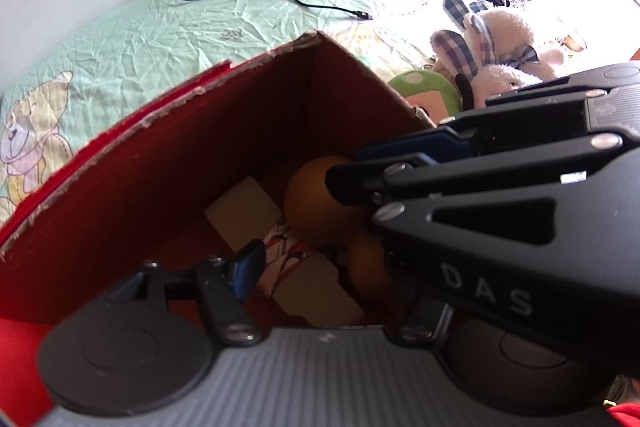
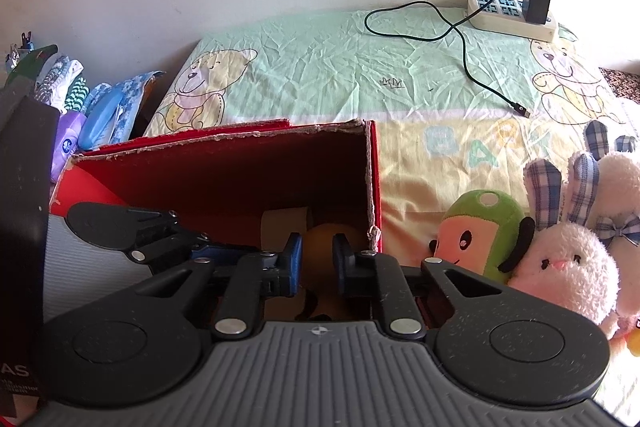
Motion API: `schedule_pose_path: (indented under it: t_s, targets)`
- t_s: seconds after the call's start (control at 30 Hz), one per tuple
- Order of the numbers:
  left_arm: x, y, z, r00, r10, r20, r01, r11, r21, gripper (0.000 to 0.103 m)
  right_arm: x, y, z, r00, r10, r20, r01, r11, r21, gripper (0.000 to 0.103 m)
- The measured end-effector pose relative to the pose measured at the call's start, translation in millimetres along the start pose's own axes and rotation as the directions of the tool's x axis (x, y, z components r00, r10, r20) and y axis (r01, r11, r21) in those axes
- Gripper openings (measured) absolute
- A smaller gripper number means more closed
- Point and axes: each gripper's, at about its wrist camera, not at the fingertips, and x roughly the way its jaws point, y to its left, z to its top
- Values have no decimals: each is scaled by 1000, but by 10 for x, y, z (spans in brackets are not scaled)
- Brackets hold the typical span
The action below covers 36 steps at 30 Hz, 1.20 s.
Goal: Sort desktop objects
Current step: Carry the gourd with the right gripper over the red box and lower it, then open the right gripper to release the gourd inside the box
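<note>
Crowding is the main hazard: both tools hang over the same red box (image 2: 224, 167), and a careless pull-out could knock one against the other. At 9 o'clock in the right wrist view the left gripper (image 1: 324, 267) reaches in over the box; its one visible finger (image 1: 248, 263) sits far out to the side, so I judge it wide open and empty, though its other finger is hidden behind the right tool. Cards (image 1: 244, 211) lie flat on the box floor, and an orange (image 2: 320, 239) rests on them near the right wall, with a second orange (image 1: 366, 269) just beside it. The right gripper (image 2: 316, 259) stands above the first orange, its pads parted by a narrow gap; the fruit looks wider than that gap and seems to lie below the pads, not between them, so I take it as let go. Lifting out at an angle could catch a finger on the ragged cardboard rim and drag or tip the box, which stands on a soft, wrinkled sheet (image 2: 320, 75) and likely shifts easily; a tilt would send the oranges rolling. At 3 o'clock a green plush (image 2: 480, 231) and a rabbit (image 2: 560, 259) lie near the box wall, touching each other; pinching one may drag the other along. At 1 o'clock a loose cable (image 2: 464, 47) could snag a wide swing.
</note>
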Motion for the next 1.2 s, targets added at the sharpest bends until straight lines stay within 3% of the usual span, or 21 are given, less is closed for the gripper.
schedule_pose_path:
  t_s: [0.3,1.2]
  targets:
    - [32,-24,2,999,46,-22,-46,999,1,67,-25,4,-48,999,-2,37,4,999,-32,8]
    - [-3,-101,-43,987,161,11,-161,987,11,68,-68,-32,-145,992,28,126,-23,999,-42,8]
